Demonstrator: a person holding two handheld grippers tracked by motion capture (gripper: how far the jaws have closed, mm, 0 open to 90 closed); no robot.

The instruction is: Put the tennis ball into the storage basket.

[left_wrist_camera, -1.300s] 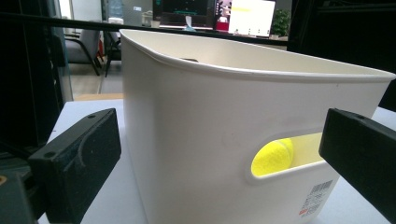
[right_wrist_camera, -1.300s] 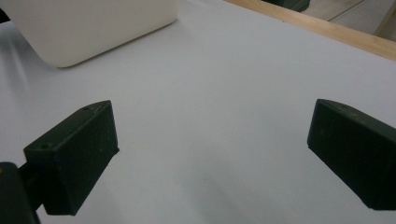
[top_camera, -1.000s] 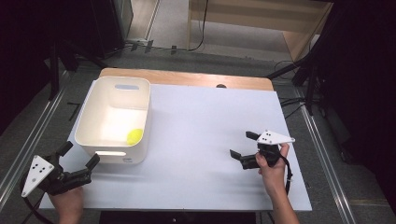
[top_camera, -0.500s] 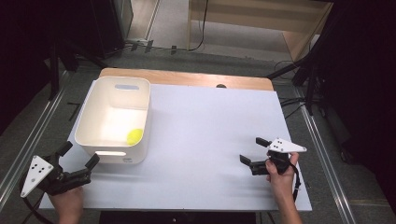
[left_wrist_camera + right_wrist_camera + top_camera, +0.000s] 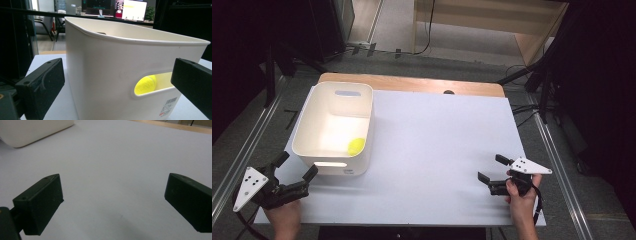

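Meanwhile the right gripper (image 5: 493, 174) has slid back toward the person and a little outward over the last second, ending low over the bare white table (image 5: 437, 150) near its front right corner. Its jaws stand wide apart with nothing between them, and in the right gripper view there is plain tabletop ahead of them, with a corner of the tub off to the far upper left. That retreat reads as a hand that has finished its part and is pulling clear.

The left gripper (image 5: 297, 172) has not shifted in that time. It sits just in front of the white tub (image 5: 307, 125), jaws spread and empty, pointing at the tub's near wall. In the left gripper view the wall fills the gap between the jaws, and the yellow ball (image 5: 145, 84) shows through the handle slot straight ahead and slightly right. From above, the ball lies inside the tub, against the wall nearest this gripper and well away from the right one.

By my judgement the ball is already where it belongs, so little remains to do.

Count: one tub, one ball, two grippers, one table.
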